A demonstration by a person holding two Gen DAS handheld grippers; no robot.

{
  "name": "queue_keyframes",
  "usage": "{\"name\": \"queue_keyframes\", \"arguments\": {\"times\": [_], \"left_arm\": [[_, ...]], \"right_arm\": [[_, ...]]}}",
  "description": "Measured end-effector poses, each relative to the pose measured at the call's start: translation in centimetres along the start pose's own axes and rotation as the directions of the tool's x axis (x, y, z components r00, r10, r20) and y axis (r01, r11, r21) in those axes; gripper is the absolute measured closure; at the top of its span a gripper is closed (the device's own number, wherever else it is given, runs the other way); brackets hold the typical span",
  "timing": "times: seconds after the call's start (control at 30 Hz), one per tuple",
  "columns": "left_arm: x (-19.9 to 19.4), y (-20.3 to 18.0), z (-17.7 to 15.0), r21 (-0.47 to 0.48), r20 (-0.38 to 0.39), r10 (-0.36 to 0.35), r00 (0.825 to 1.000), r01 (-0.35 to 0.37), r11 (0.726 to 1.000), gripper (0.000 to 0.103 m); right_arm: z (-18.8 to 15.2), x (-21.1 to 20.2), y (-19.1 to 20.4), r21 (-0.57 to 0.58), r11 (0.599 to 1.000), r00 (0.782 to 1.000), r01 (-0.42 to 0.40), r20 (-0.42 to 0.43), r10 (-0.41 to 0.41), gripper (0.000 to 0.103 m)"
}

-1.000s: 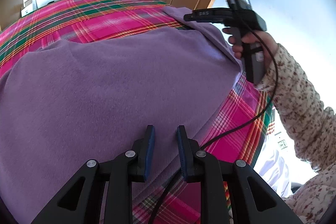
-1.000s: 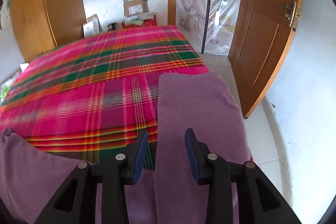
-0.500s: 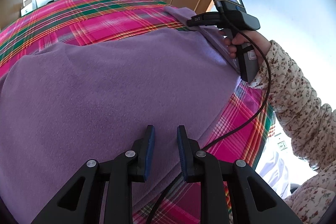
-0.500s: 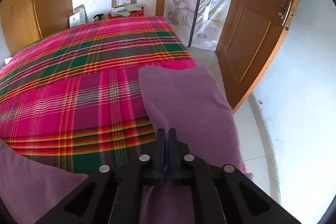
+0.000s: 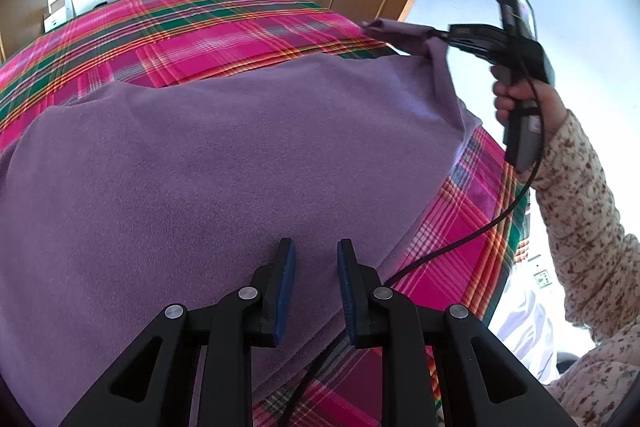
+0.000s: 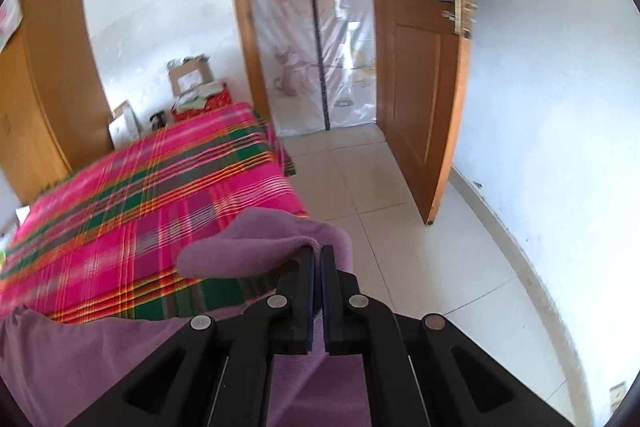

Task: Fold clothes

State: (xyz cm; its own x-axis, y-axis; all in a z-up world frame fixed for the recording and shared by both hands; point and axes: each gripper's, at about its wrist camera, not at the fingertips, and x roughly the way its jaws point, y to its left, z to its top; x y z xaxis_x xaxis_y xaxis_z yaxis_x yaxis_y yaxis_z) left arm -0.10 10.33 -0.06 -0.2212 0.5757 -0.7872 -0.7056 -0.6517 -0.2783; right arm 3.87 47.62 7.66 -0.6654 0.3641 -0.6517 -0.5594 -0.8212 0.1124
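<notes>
A purple fleece garment (image 5: 220,155) lies spread over a bed with a pink and green plaid cover (image 5: 200,27). My left gripper (image 5: 316,247) hovers over the garment's near edge. Its blue pads stand apart and press on nothing. At the far right corner, my right gripper (image 5: 440,37) is shut on a corner of the garment and holds it above the bed. In the right wrist view the right gripper (image 6: 316,249) pinches the purple cloth (image 6: 256,247), which curls up over the fingertips above the plaid cover (image 6: 140,207).
A person's hand (image 5: 520,95) in a floral sleeve (image 5: 580,227) holds the right gripper, and its black cable (image 5: 460,243) crosses the bed's right edge. Beyond the bed are a tiled floor (image 6: 380,227), an open wooden door (image 6: 424,87), a plastic-curtained doorway (image 6: 320,47) and cardboard boxes (image 6: 190,79).
The right gripper's jaws closed on the garment's corner. It then lifted the cloth and swung right toward the bed's edge. The left gripper stayed still.
</notes>
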Motion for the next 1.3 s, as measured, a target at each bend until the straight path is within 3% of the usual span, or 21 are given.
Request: {"name": "queue_keyframes", "arguments": {"times": [0.13, 0.3, 0.53, 0.83, 1.03, 1.17, 1.3], "left_arm": [[0.0, -0.1, 0.0, 0.002, -0.001, 0.006, 1.000, -0.006, 1.000, 0.081], [0.1, -0.2, 0.1, 0.002, -0.003, 0.010, 1.000, -0.010, 1.000, 0.081], [0.0, -0.5, 0.0, 0.004, -0.006, 0.016, 1.000, -0.016, 1.000, 0.081], [-0.1, -0.7, -0.1, 0.003, -0.007, 0.016, 1.000, -0.016, 1.000, 0.081], [0.0, -0.7, -0.1, 0.002, -0.006, 0.015, 1.000, -0.014, 1.000, 0.081], [-0.1, -0.6, -0.1, 0.003, -0.006, 0.013, 1.000, -0.013, 1.000, 0.081], [-0.1, -0.5, -0.1, 0.001, -0.005, 0.011, 1.000, -0.011, 1.000, 0.081]], "right_arm": [[-1.2, -0.6, -3.1, 0.105, 0.994, 1.000, -0.013, 0.010, 0.012, 0.100], [-2.7, -0.7, -5.8, 0.189, 0.982, 1.000, 0.024, 0.015, -0.027, 0.100], [-4.3, 1.2, -10.1, 0.347, 0.937, 0.998, 0.021, -0.063, 0.001, 0.100], [-6.2, 0.5, -12.1, 0.447, 0.895, 0.999, -0.005, -0.046, 0.028, 0.100], [-8.2, 1.5, -13.5, 0.551, 0.834, 0.990, -0.009, -0.115, 0.087, 0.100], [-9.4, 1.3, -15.1, 0.670, 0.741, 0.980, -0.046, -0.114, 0.165, 0.100], [-9.8, 1.0, -15.9, 0.685, 0.728, 0.983, -0.017, -0.123, 0.139, 0.100]]}}
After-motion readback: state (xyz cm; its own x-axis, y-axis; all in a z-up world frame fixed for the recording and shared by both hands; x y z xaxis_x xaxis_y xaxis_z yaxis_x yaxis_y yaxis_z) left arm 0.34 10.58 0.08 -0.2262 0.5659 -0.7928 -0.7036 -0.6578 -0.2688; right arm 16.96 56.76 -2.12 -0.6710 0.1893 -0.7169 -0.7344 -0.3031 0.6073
